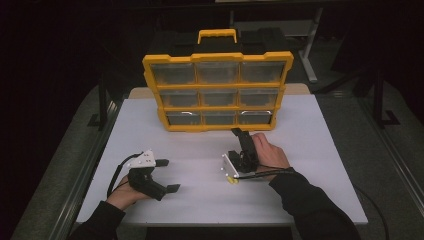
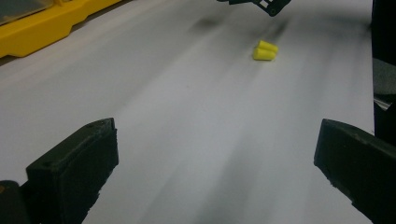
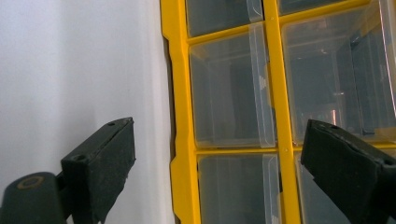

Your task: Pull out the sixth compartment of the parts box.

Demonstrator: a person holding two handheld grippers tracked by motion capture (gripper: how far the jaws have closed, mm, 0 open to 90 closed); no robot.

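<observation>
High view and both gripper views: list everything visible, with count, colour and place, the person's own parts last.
Drawer organiser: one, yellow frame with a yellow handle on top and nine clear drawers in three rows, upright at the far side of the table.
Foam earplugs: two, yellow, lying together on the table beside the right gripper.
Table: one, white top.
Left gripper: one, black with a grey plate, jaws wide apart, low over the near left of the table, nothing between them.
Right gripper: one, black, jaws apart, pointed at the bottom row of drawers.
Hands and sleeves: two hands, dark sleeves, coming in from the near edge.
</observation>
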